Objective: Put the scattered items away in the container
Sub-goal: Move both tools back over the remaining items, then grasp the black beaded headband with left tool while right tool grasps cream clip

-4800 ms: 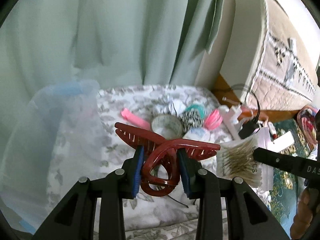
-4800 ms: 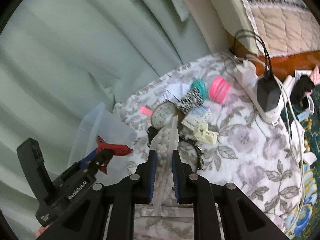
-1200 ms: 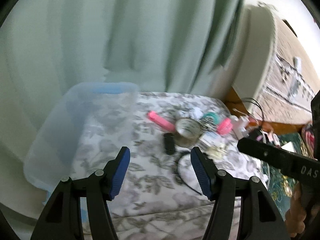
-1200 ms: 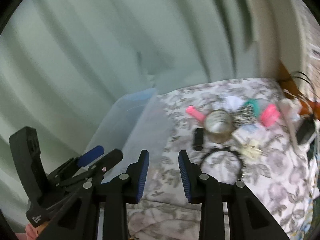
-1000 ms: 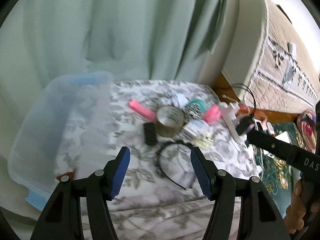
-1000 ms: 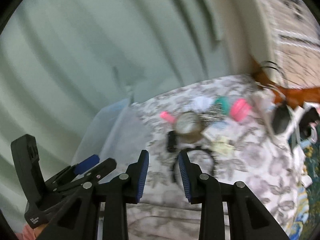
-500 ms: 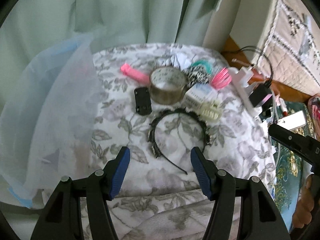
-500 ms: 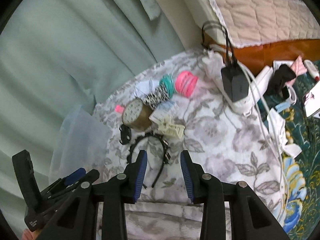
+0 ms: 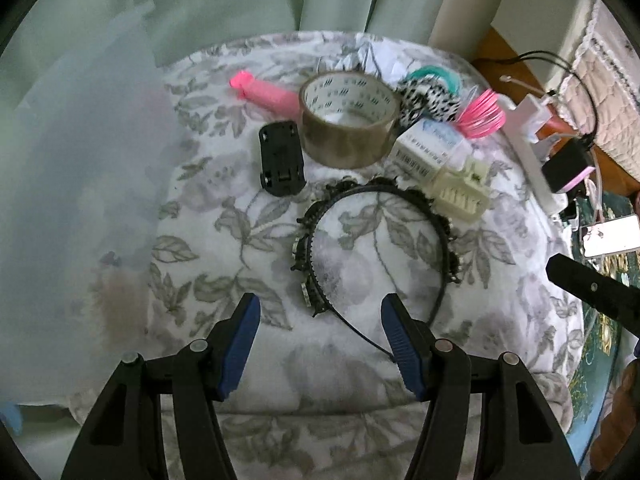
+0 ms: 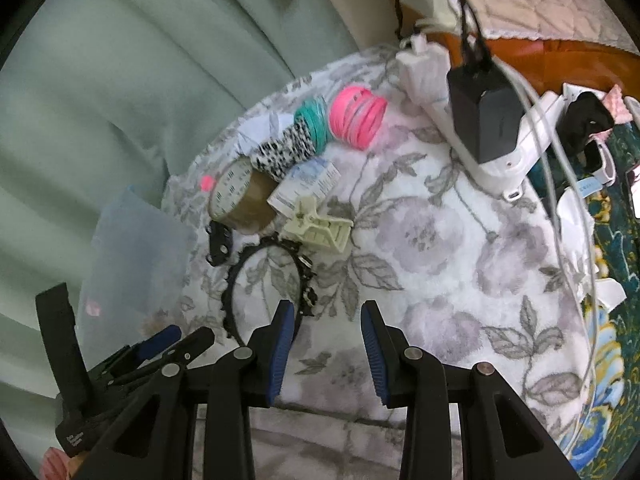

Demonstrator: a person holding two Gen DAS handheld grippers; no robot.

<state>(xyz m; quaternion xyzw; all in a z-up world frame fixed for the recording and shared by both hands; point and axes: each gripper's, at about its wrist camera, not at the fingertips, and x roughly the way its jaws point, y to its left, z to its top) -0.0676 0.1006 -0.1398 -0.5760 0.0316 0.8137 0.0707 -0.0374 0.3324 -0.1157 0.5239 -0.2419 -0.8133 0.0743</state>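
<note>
Scattered items lie on a floral blanket: a black beaded headband (image 9: 372,240) (image 10: 268,280), a brown tape roll (image 9: 348,118) (image 10: 240,200), a small black clip (image 9: 281,158), a pink tube (image 9: 264,94), a cream claw clip (image 9: 460,190) (image 10: 318,226), a small white box (image 9: 430,146), a spotted scrunchie (image 9: 428,100) and pink coil ties (image 10: 356,116). The translucent plastic container (image 9: 80,184) (image 10: 132,264) stands at the left. My left gripper (image 9: 320,320) is open and empty just short of the headband. My right gripper (image 10: 326,324) is open and empty beside the headband's right end.
A white power strip with a black charger (image 10: 484,120) and cables lies at the right edge of the blanket. A green curtain (image 9: 224,0) hangs behind. A phone (image 9: 610,236) and patterned cloth lie lower at the right.
Both grippers let go of the red claw clip and the cotton-swab bag, opened, then swung from the container toward the items and came down close over the headband.
</note>
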